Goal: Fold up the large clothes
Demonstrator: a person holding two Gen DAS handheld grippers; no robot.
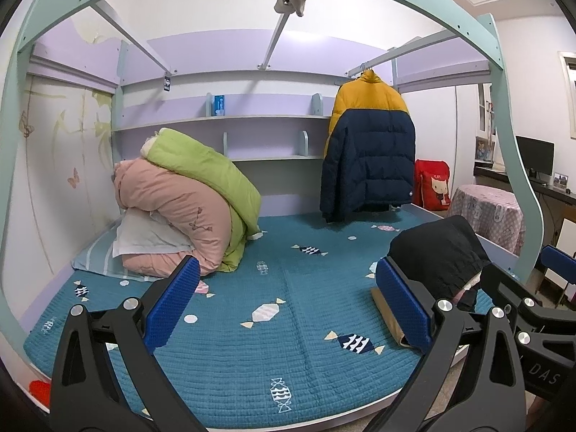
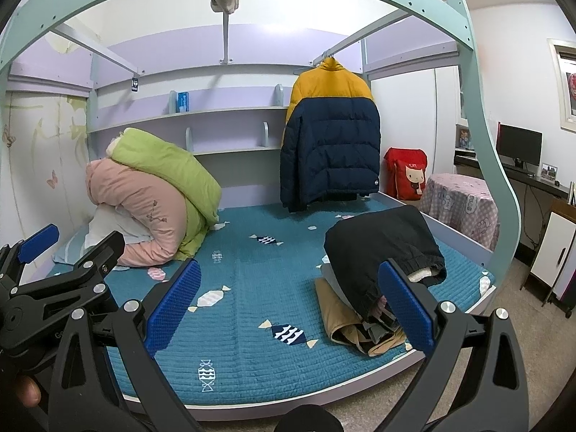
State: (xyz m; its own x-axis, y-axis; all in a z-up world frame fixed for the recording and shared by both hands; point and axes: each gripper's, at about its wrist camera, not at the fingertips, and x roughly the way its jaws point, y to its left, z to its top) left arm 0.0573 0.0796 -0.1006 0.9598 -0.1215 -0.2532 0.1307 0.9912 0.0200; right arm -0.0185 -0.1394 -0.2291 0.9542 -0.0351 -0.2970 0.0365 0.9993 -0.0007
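At the bottom of both frames the two grippers hung above the near edge of a bed, each with its blue-padded jaws spread wide and nothing between them. The left gripper [image 1: 288, 298] filled the lower part of its own view, and the right gripper [image 2: 289, 302] did the same in its own; each tool also showed at the side edge of the other's picture. Below them lay a teal quilted bedspread [image 2: 252, 288] printed with candy shapes. At the lower right of the frame a pile of folded clothes [image 2: 360, 324] sat on the spread near the bed's front corner, with a black garment [image 2: 378, 244] draped on top and tan fabric at the bottom. Farther back, at the left, a green quilt [image 2: 162, 165] rested on a pink quilt [image 2: 140, 216], both bundled against the wall over a white pillow [image 2: 108, 226]. At the far end of the bed, upper centre-right, a large yellow and navy puffer jacket [image 2: 331, 136] hung from a rail under the upper frame, clear of the bedspread. Behind it ran pale purple shelves [image 2: 216, 115].
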